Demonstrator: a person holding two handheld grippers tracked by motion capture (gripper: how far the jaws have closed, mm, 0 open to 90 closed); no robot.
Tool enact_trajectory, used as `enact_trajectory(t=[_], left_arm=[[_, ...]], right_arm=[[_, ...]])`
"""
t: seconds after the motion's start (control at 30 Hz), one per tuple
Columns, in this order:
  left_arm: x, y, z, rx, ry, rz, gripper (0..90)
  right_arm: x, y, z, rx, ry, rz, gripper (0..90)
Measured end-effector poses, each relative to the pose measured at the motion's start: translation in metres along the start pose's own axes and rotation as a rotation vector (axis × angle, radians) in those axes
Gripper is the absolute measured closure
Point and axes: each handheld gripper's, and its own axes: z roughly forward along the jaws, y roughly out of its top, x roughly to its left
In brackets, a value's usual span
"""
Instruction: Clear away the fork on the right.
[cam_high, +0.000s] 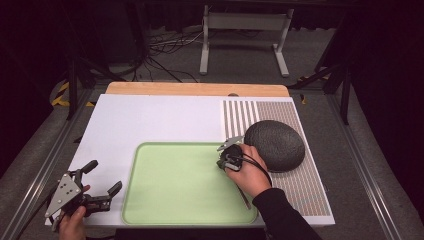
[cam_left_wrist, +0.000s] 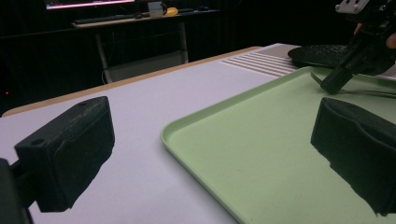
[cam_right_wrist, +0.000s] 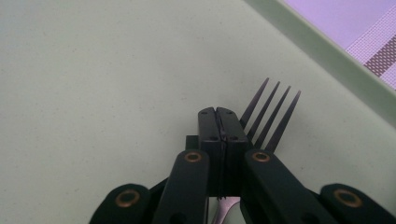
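At the frame's centre the right gripper is clamped on a fork lying on the green tray — the grasp step, I judge. Next comes a lift, kept level; the left gripper waits wide at lower left.

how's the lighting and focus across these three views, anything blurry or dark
High view: table brightly lit, surroundings nearly black. Left gripper view: its near fingers soft, green tray evenly lit, background dark. Right gripper view: fork tines fairly sharp with a faint shadow on the tray, no glare.
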Motion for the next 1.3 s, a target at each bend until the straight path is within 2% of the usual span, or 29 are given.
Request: enact_trajectory(t=[0.2,0.7,1.3], left_arm=[[0.000,0.000,0.000,0.003,0.000,-0.004,0.3],[0.000,-0.001,0.000,0.005,0.001,-0.007,0.3],[0.000,-0.001,0.000,0.005,0.001,-0.005,0.3]], right_arm=[[-0.007,-0.002,-0.002,0.005,-0.025,0.001,89.9],[-0.026,-0.012,-0.008,0.019,-0.072,0.051,90.0],[-0.035,-0.018,-0.014,0.035,-0.101,0.090,90.0]])
